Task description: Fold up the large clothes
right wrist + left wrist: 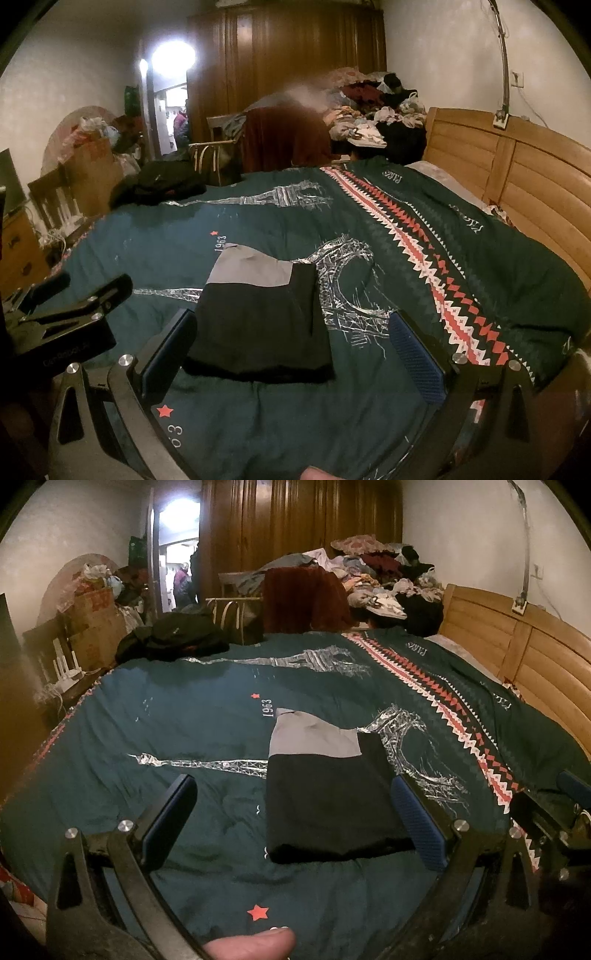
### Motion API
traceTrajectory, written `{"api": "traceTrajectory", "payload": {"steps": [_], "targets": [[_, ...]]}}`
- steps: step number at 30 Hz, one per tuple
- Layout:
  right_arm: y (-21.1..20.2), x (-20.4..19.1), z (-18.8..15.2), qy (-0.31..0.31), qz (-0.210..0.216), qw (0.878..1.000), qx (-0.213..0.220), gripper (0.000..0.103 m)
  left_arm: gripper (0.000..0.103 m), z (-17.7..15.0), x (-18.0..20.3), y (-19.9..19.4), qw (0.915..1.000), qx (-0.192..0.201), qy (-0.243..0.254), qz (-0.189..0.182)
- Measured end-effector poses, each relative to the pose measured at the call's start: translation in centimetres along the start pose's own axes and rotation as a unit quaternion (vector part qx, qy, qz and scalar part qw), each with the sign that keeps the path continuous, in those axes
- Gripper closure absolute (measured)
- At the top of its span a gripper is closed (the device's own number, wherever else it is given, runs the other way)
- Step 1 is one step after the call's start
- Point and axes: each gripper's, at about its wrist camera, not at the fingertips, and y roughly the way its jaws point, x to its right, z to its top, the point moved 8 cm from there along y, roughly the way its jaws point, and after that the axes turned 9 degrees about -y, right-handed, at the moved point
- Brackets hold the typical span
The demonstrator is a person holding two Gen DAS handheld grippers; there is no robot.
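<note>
We see both claws held low over the bed, each with its two blue-padded fingers spread wide and nothing between them. The left claw [295,816] frames a folded garment [325,797]; the right claw [291,343] does the same from a little further right [258,321]. The right claw's body shows only partly at the edge of the left view, and the left claw's body is cut off at the left edge of the right view.

The garment lies flat on the dark teal bedcover [184,709], roughly in the middle of the bed. It is a neat rectangle, black over most of its length with a grey band at the far end. Its long axis runs away from us, towards the wooden wardrobe [295,524], with the black folded edge nearest the claws. Its right edge sits just beside the right finger of the left claw; we cannot tell whether they touch.

The heap of clothes [384,576] beyond the bed is too jumbled to sort into single pieces, and part of it is blurred in the right view. A fingertip [251,945] intrudes at the bottom edge.
</note>
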Motion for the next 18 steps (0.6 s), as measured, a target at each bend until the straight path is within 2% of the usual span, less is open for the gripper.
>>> {"api": "traceTrajectory", "payload": {"steps": [7, 18], "targets": [[0.1, 0.4, -0.5, 0.005, -0.003, 1.0, -0.004, 0.0, 0.0, -0.4, 0.4, -0.1, 0.9999, -0.007, 0.003, -0.008], [1.2, 0.6, -2.3, 0.02, -0.001, 0.999, -0.039, 0.0, 0.0, -0.8, 0.7, -0.1, 0.9997, -0.017, 0.014, -0.006]]}}
